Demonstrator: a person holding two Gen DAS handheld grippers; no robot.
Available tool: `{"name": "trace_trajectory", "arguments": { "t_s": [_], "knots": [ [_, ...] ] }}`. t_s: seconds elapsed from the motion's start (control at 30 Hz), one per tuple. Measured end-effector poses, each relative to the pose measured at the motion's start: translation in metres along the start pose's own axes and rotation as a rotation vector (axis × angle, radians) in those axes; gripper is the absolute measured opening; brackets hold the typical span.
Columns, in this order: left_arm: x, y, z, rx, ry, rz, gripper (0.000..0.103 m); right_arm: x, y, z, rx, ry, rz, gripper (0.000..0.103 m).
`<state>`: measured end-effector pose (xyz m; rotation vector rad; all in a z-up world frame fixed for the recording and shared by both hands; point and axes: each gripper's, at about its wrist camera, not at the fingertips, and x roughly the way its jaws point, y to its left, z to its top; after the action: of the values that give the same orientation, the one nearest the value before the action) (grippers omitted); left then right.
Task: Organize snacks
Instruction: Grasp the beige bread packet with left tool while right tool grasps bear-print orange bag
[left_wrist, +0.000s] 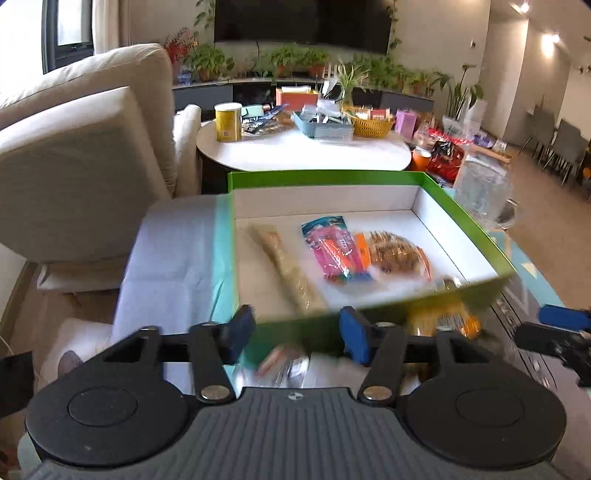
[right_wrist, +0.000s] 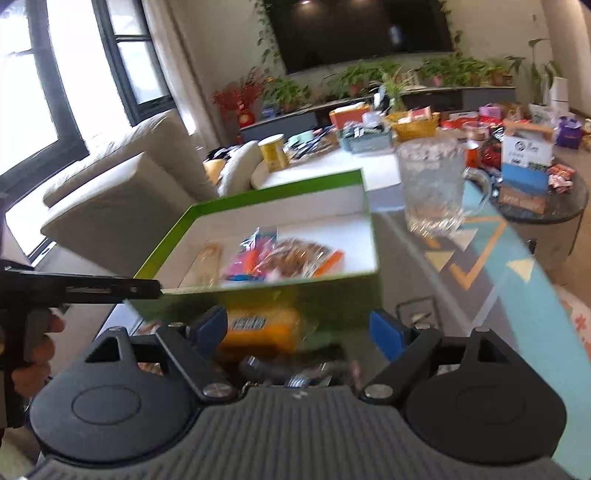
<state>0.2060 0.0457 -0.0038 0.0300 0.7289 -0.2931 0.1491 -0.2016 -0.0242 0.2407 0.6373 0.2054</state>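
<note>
A green box (left_wrist: 461, 218) with a white inside holds a long beige snack stick (left_wrist: 286, 269), a pink and blue packet (left_wrist: 332, 247) and an orange packet of brown snacks (left_wrist: 399, 254). It also shows in the right wrist view (right_wrist: 166, 229). My left gripper (left_wrist: 297, 334) is open and empty before the box's near wall, above a small blurred packet (left_wrist: 282, 363). An orange-yellow packet (left_wrist: 443, 319) lies on the table in front of the box. My right gripper (right_wrist: 304, 332) is open, with that packet (right_wrist: 258, 328) between its fingers but apart from them.
A glass mug (right_wrist: 432, 188) stands on the patterned table (right_wrist: 480, 266) right of the box. A beige sofa (left_wrist: 85, 155) is to the left. Behind, a round white table (left_wrist: 303, 151) carries a yellow can (left_wrist: 228, 122), baskets and more snacks.
</note>
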Motion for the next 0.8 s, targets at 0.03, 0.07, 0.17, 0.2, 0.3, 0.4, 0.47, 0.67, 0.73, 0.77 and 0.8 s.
{"name": "trace_trajectory", "arguments": {
  "t_s": [0.03, 0.07, 0.17, 0.2, 0.3, 0.4, 0.47, 0.67, 0.73, 0.77, 0.8],
  "knots": [
    [-0.008, 0.004, -0.009, 0.007, 0.004, -0.012, 0.058, -0.002, 0.003, -0.006, -0.013, 0.006, 0.01, 0.066],
    [-0.015, 0.006, -0.018, 0.02, 0.005, -0.021, 0.058, -0.004, 0.006, -0.012, -0.03, 0.016, 0.019, 0.066],
    [-0.024, 0.006, -0.036, 0.057, 0.014, -0.027, 0.058, -0.01, 0.016, -0.029, -0.096, 0.052, 0.039, 0.066],
    [-0.023, 0.003, -0.042, 0.071, 0.026, -0.032, 0.058, -0.011, 0.019, -0.035, -0.119, 0.065, 0.043, 0.066],
    [-0.019, -0.007, -0.056, 0.111, 0.055, -0.036, 0.058, -0.009, 0.026, -0.051, -0.158, 0.109, 0.06, 0.066],
    [-0.009, -0.013, -0.06, 0.124, 0.066, -0.014, 0.058, 0.0, 0.032, -0.062, -0.183, 0.164, 0.063, 0.066],
    [-0.005, -0.015, -0.063, 0.116, 0.073, -0.022, 0.058, 0.006, 0.037, -0.065, -0.194, 0.182, 0.036, 0.066],
    [0.0, -0.013, -0.064, 0.073, 0.07, -0.053, 0.058, 0.008, 0.056, -0.073, -0.313, 0.167, -0.034, 0.066],
    [0.001, -0.011, -0.066, 0.063, 0.065, -0.079, 0.051, 0.008, 0.055, -0.075, -0.318, 0.169, -0.043, 0.066],
    [0.0, -0.011, -0.068, 0.058, 0.056, -0.089, 0.049, 0.007, 0.053, -0.075, -0.31, 0.171, -0.043, 0.066],
    [-0.001, -0.01, -0.069, 0.056, 0.053, -0.094, 0.045, 0.006, 0.051, -0.075, -0.297, 0.174, -0.043, 0.066]
  ]
}}
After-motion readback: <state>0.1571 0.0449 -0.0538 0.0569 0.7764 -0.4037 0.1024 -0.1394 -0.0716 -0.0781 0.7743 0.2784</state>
